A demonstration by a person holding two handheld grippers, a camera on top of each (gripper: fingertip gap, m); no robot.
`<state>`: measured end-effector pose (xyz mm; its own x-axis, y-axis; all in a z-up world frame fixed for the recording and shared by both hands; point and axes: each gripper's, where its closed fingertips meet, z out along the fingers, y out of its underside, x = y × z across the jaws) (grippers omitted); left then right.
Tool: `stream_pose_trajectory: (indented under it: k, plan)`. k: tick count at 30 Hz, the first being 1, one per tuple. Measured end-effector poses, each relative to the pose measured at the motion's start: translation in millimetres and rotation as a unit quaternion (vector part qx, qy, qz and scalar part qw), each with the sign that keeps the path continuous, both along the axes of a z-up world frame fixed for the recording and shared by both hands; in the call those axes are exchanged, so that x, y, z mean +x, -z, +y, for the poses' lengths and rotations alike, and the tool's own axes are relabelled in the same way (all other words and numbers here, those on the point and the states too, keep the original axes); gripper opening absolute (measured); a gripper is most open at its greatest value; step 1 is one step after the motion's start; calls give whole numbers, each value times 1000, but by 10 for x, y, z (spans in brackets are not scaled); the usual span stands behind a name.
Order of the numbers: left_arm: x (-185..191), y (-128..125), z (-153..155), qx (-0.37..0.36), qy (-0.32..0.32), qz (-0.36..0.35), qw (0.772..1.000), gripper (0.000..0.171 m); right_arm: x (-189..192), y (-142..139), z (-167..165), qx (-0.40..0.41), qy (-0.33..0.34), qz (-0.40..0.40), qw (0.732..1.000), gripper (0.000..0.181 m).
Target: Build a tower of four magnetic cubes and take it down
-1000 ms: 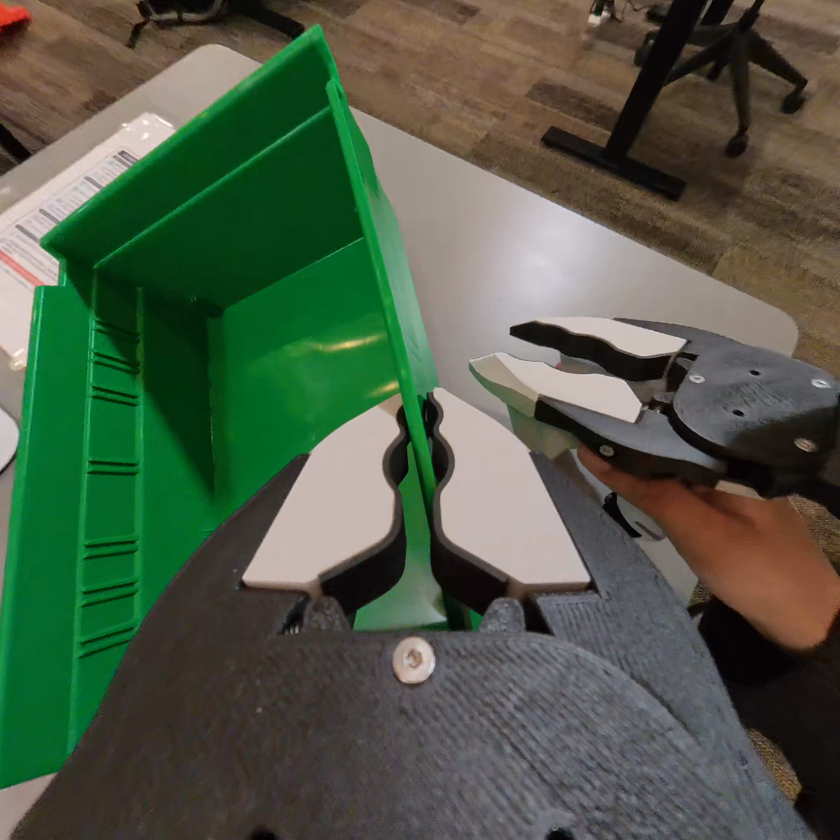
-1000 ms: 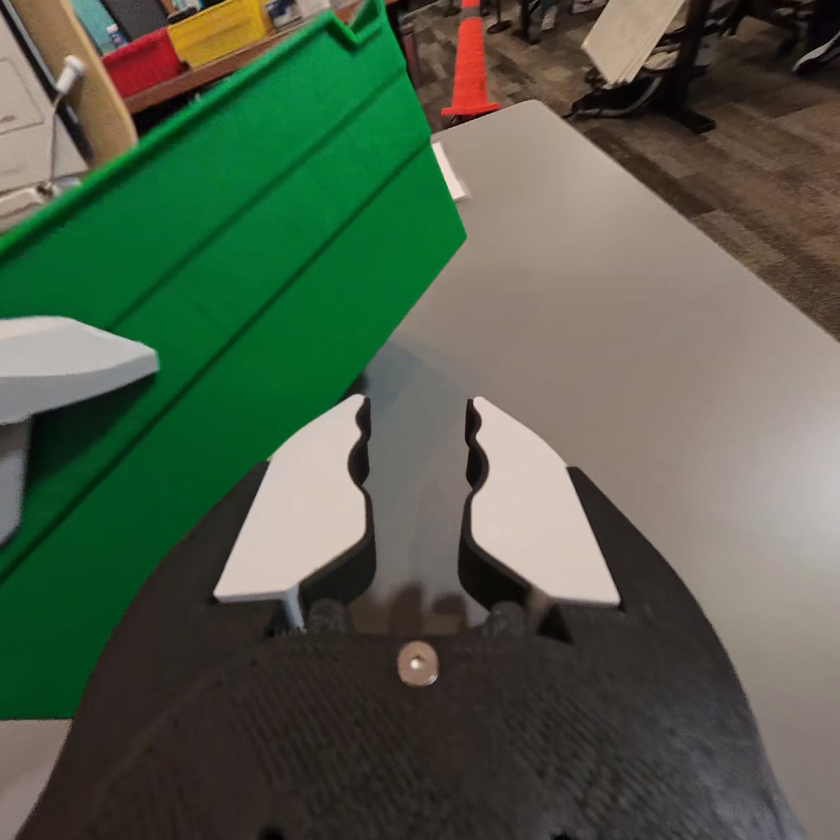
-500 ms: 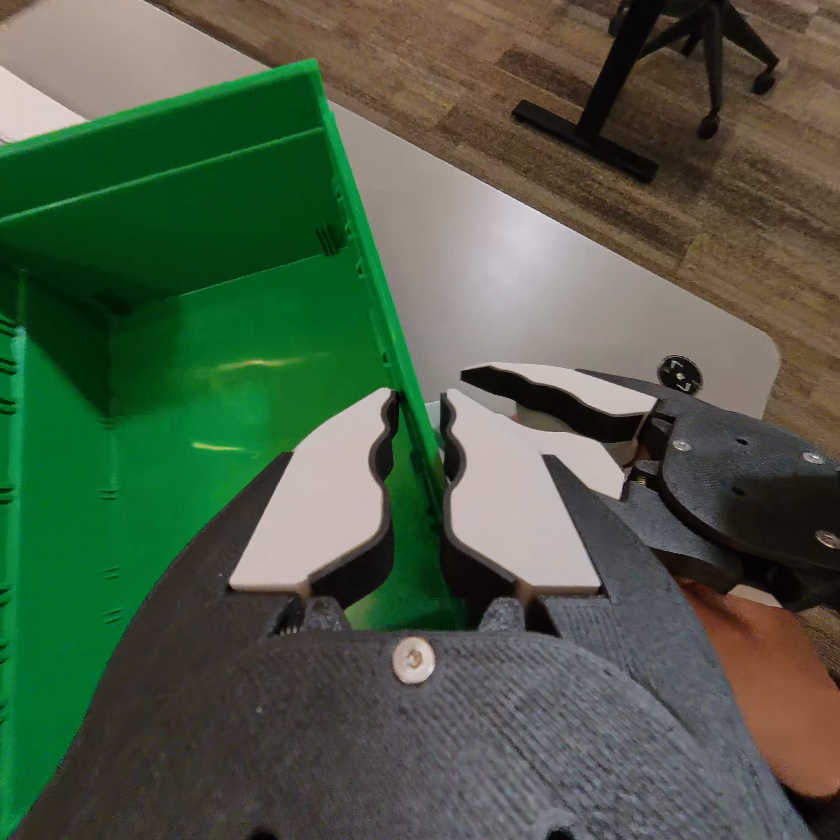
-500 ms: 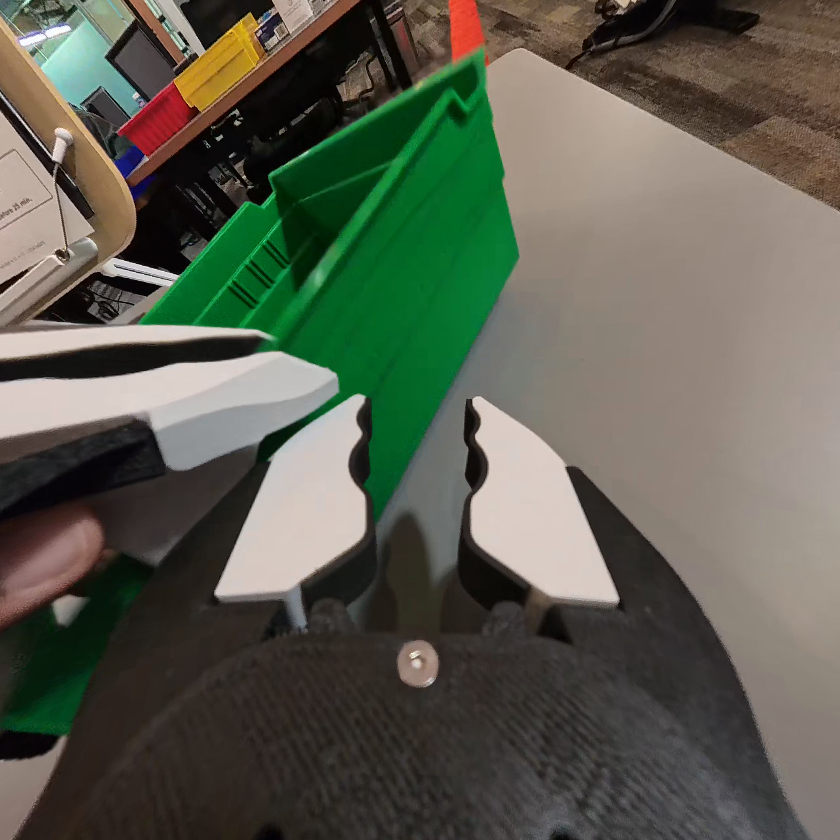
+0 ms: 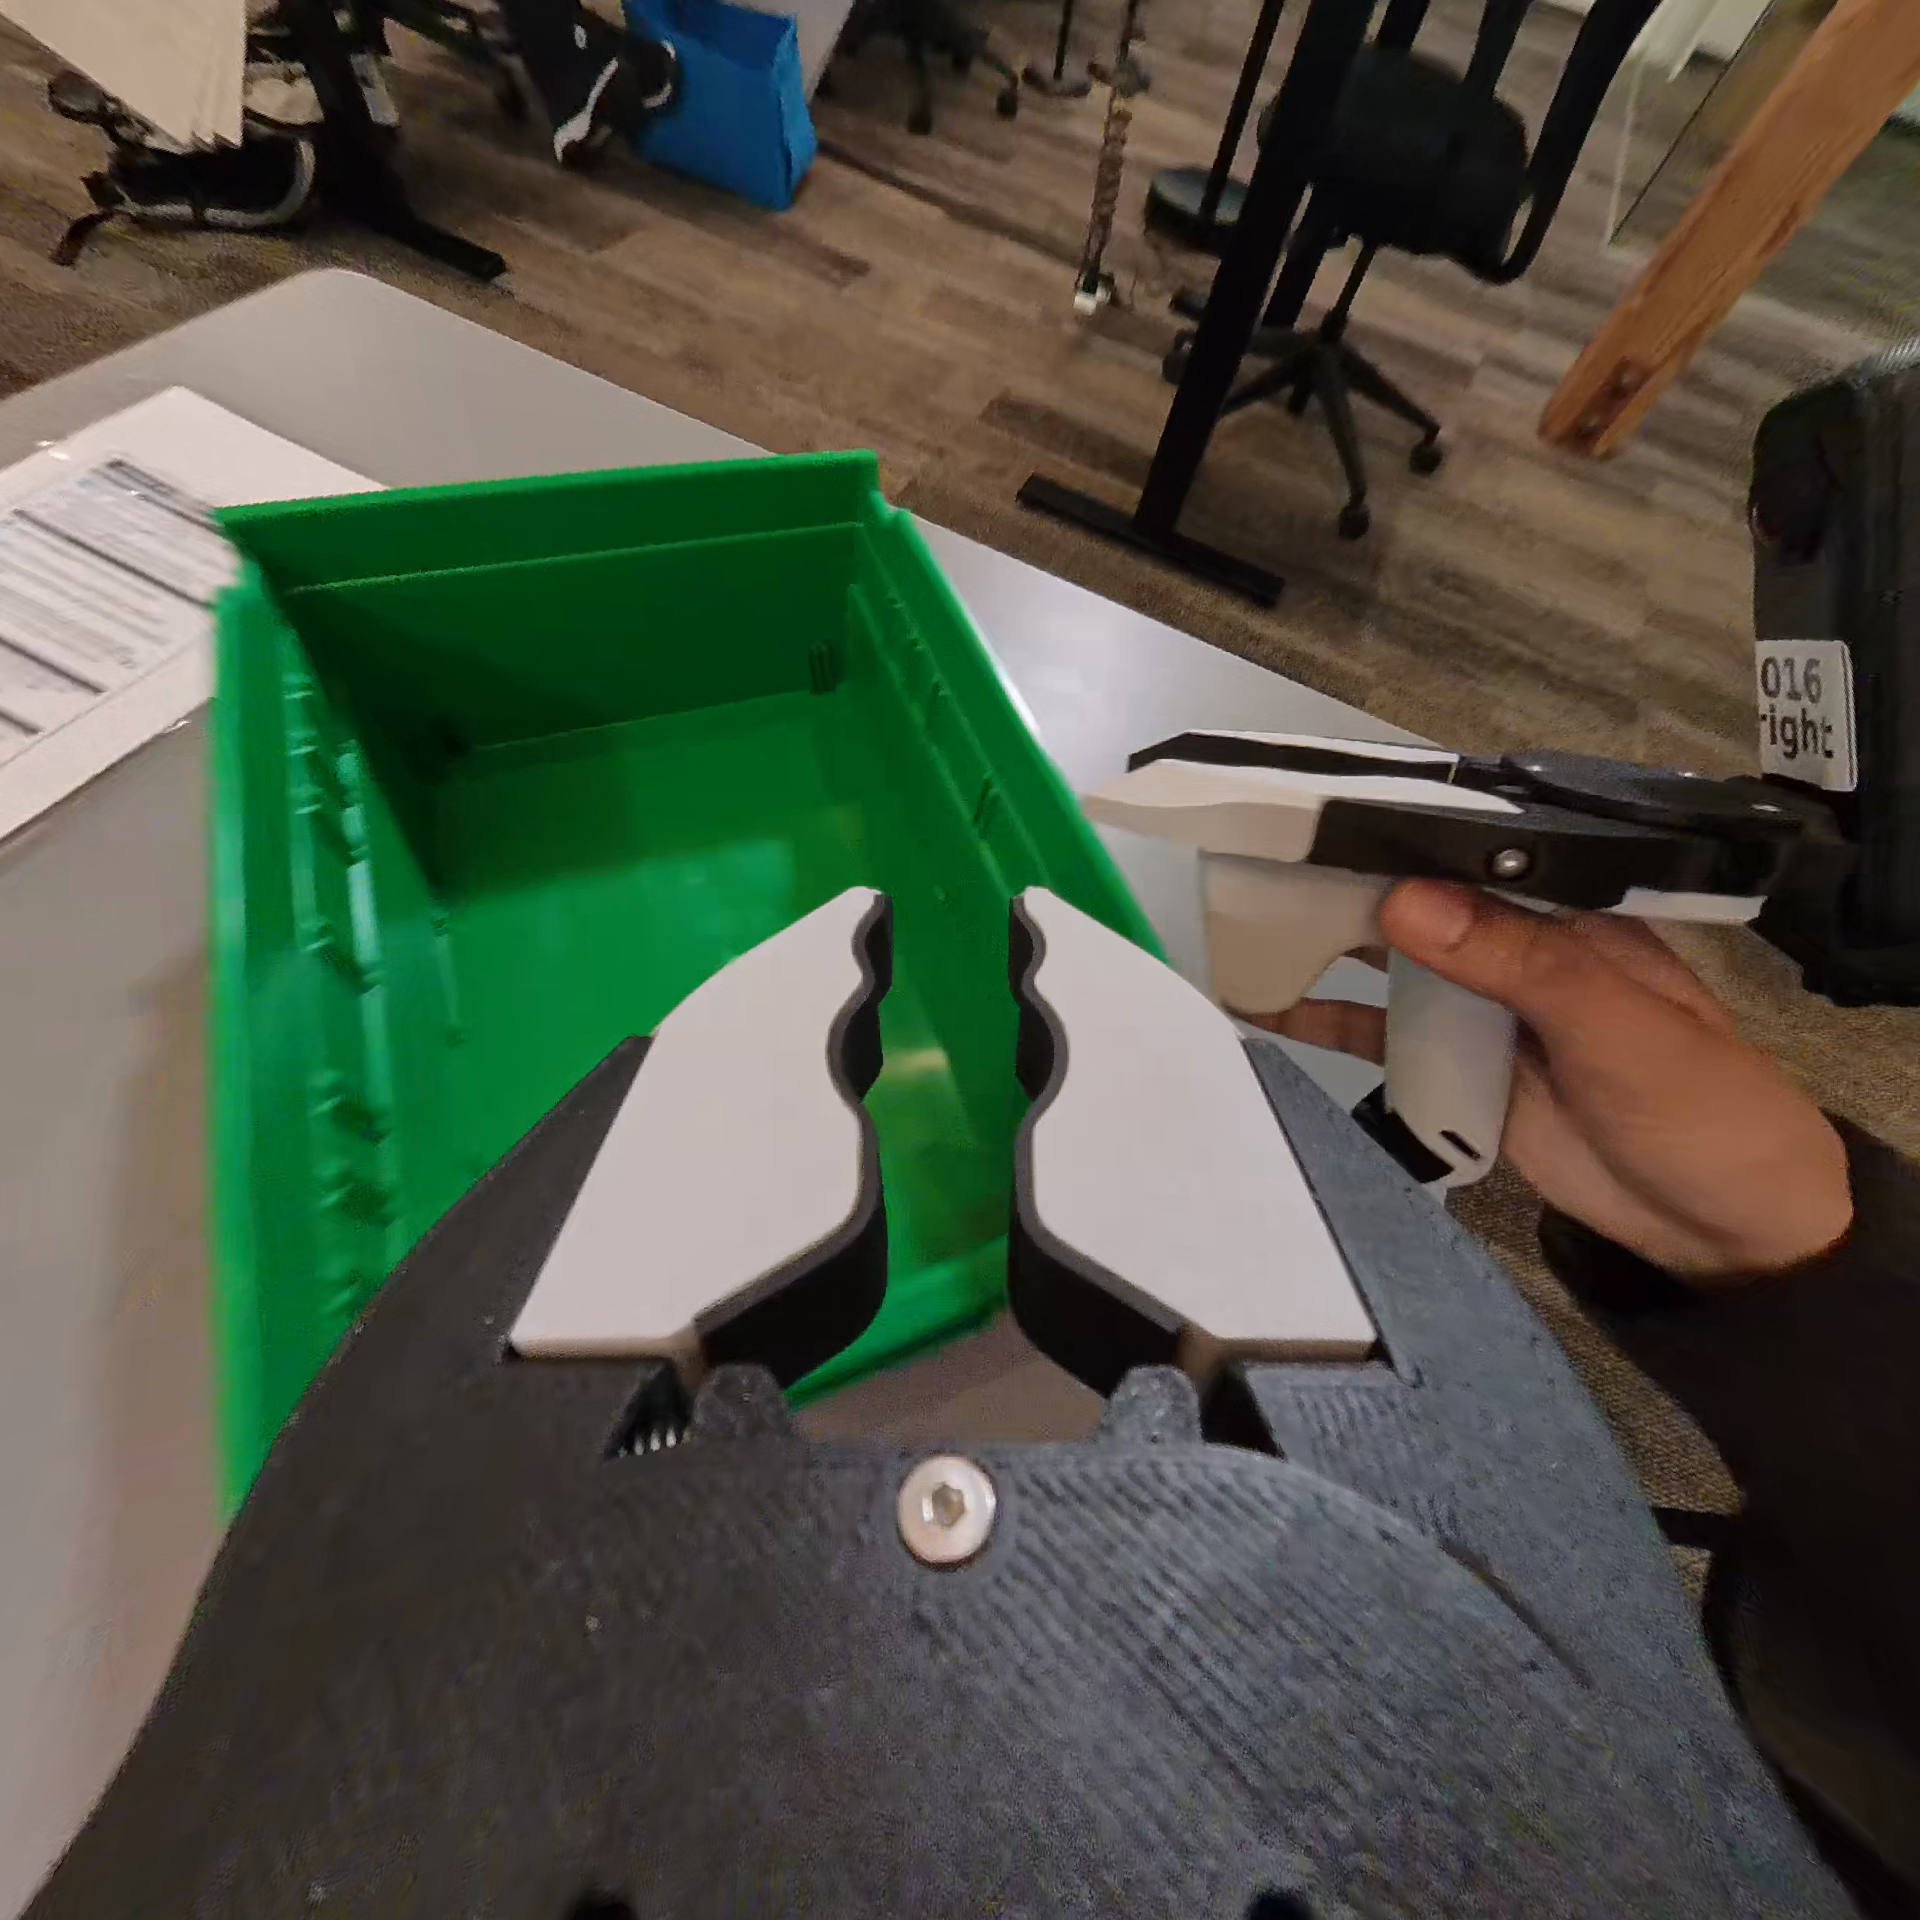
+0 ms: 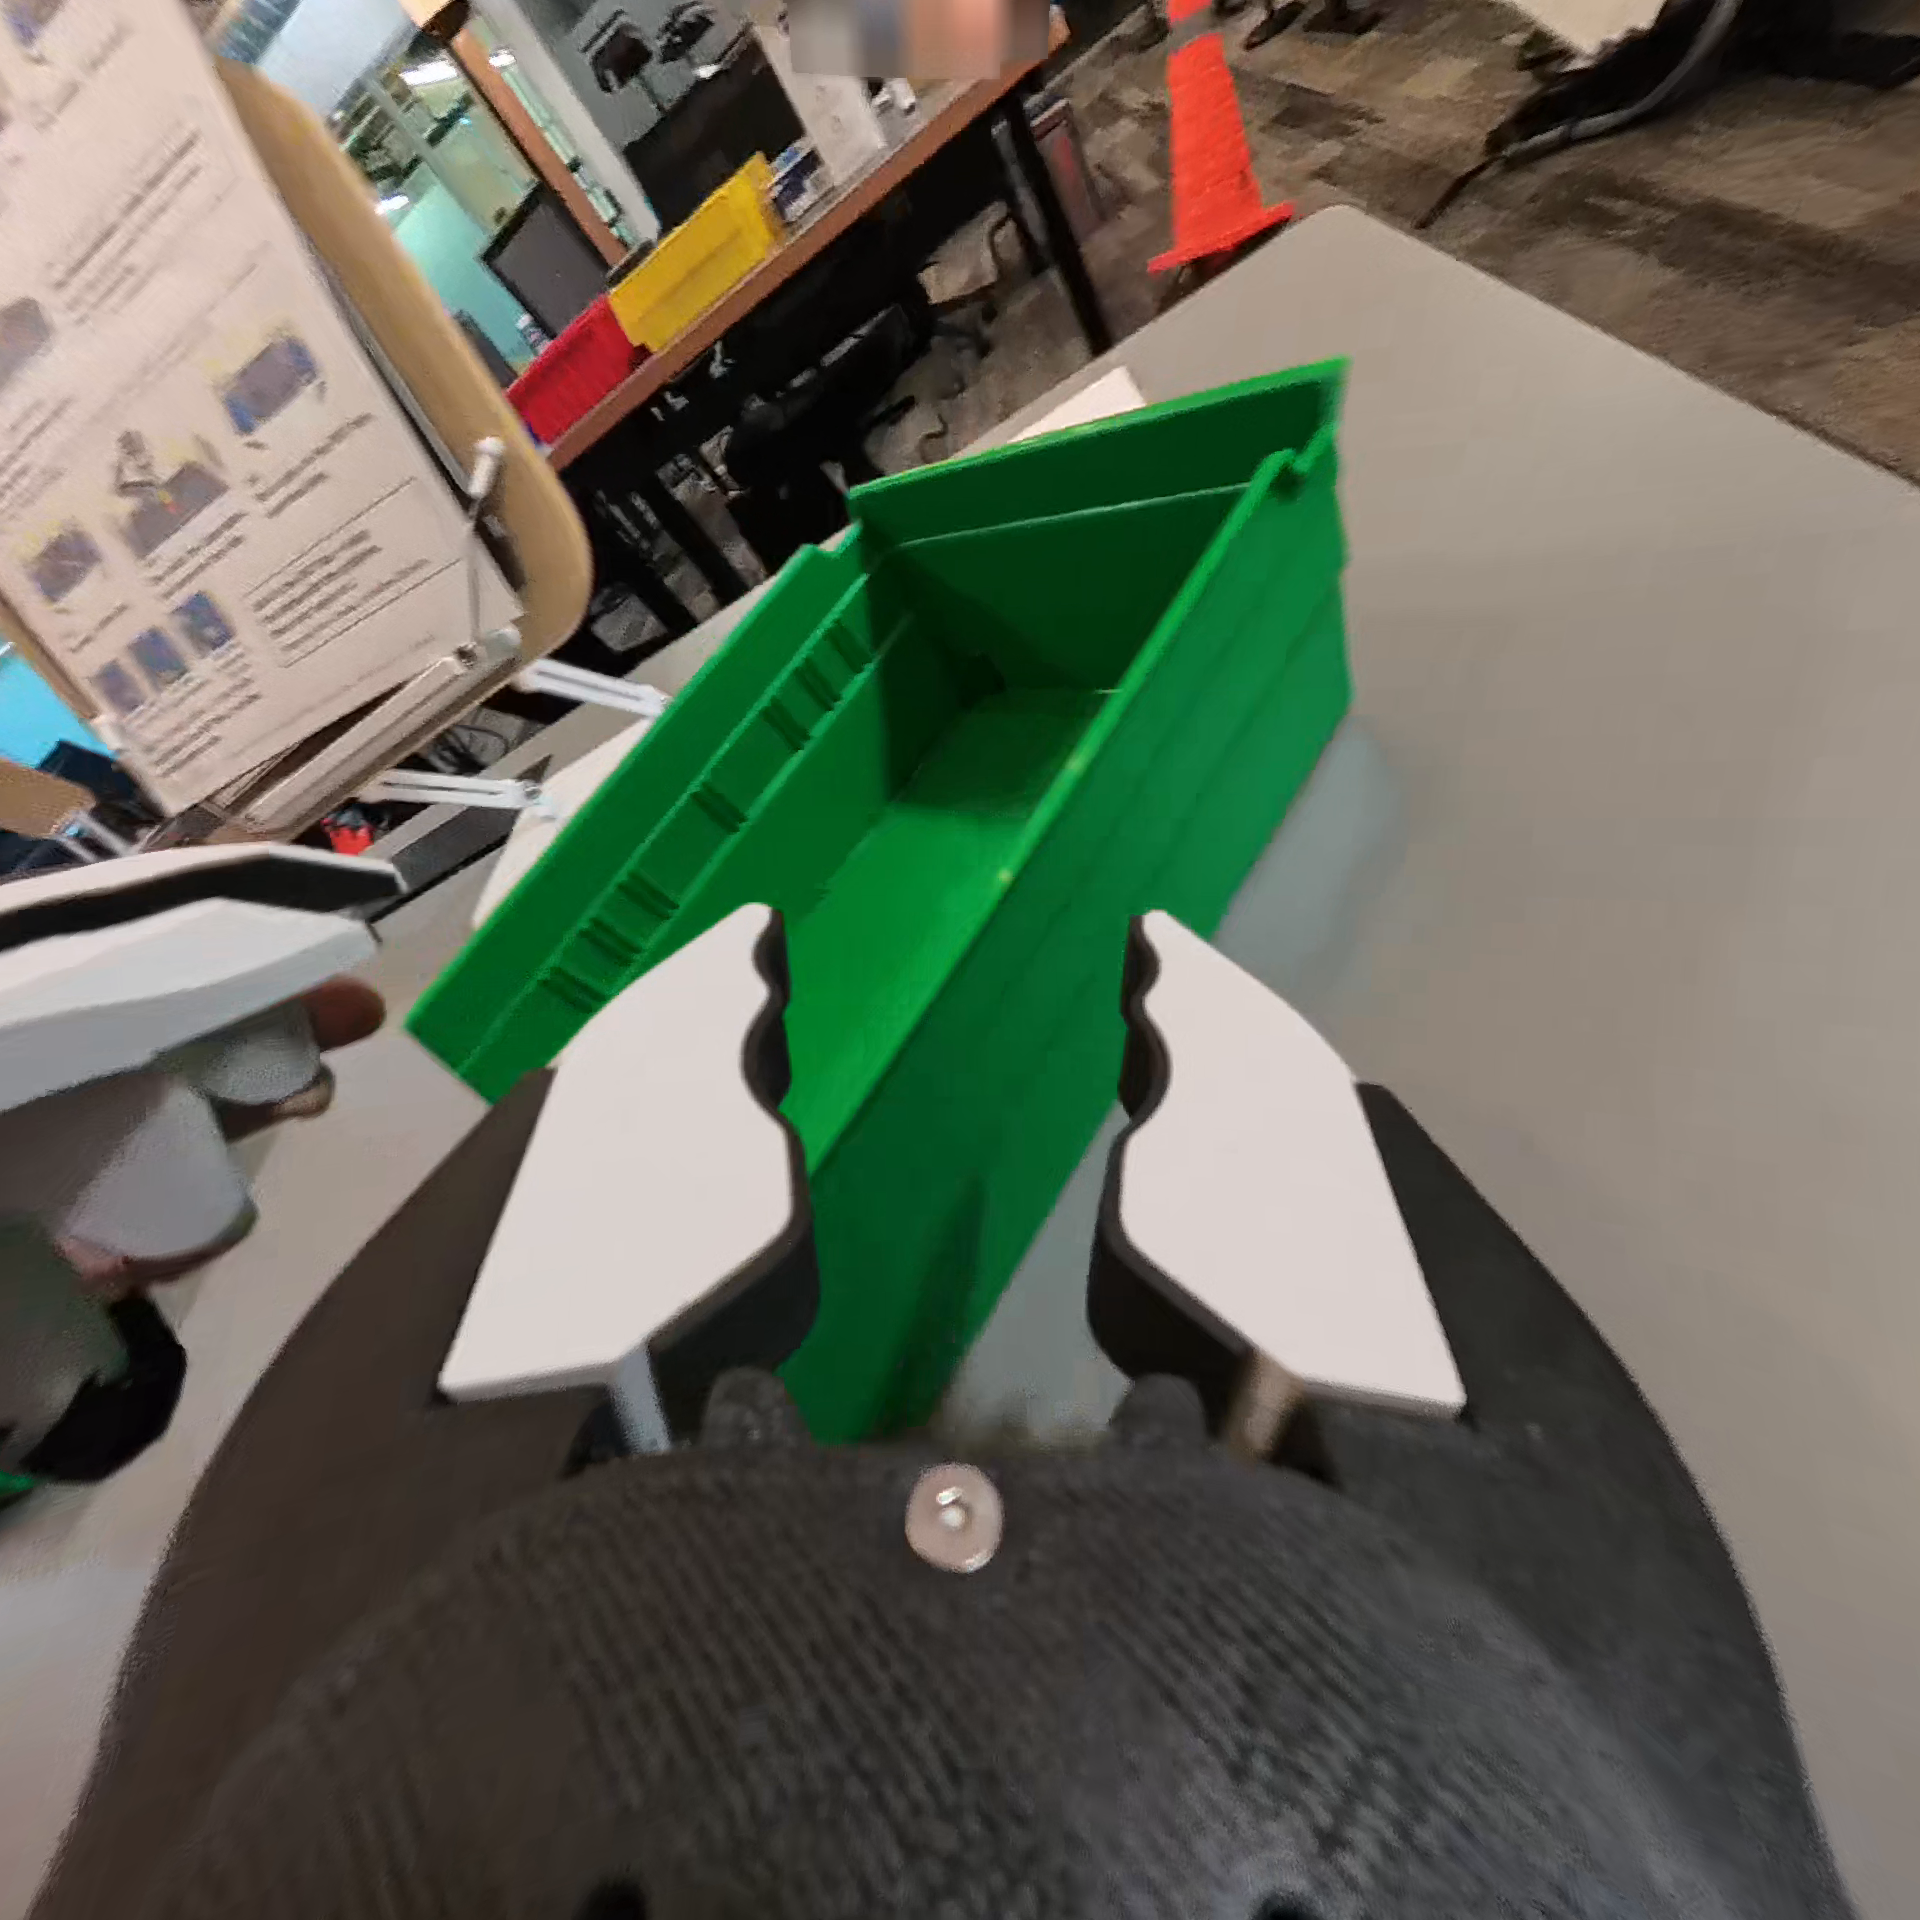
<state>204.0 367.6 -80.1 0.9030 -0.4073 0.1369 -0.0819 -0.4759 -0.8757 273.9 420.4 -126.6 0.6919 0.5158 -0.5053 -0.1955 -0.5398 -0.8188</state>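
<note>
The left wrist camera sits just behind the left gripper point(image 5: 945, 925), close over the near end of the green bin point(image 5: 623, 831), looking down its length and on across the grey table point(image 5: 104, 1039) toward the wood floor and an office chair point(image 5: 1423, 145). The right wrist camera rides behind the right gripper point(image 6: 951, 940), tilted, facing along the bin's right wall toward a bench with yellow and red crates point(image 6: 644, 312); its edges look smeared, perhaps from motion. Both views share the bin, the table, and each catches the other gripper at its side.
</note>
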Motion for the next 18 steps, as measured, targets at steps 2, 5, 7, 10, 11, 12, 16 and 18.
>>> stream_pose_trajectory:
  k: [2, 5, 7, 10, 11, 12, 16, 18]
  plan:
    - [-392, -69, -200, 3, -9, -10, 1000, 24, -123, -48, -198, 14, -8, -20, 1000, 66]
    - [-1134, 30, -512, -14, -45, 13, 999, 29, -252, 46, -508, 41, 5, -87, 995, 76]
    - [-1669, 173, -731, -20, -86, 30, 996, 29, -297, 194, -668, 44, 31, -115, 992, 80]
    - [-2356, 456, -1077, -24, -155, 32, 987, 29, -420, 389, -727, 36, 8, -164, 986, 78]
    - [-2520, 555, -1190, -25, -173, 22, 984, 29, -423, 454, -681, 46, -2, -197, 979, 71]
    - [-2647, 657, -1298, -27, -187, 10, 982, 29, -368, 518, -606, 51, 8, -233, 971, 49]
    - [-2906, 1043, -1612, -45, -207, -1, 977, 30, -141, 474, -403, 68, 30, -244, 967, 22]
    - [-2923, 1141, -1645, -58, -197, 2, 979, 31, 50, 443, -219, 80, 49, -250, 964, 13]
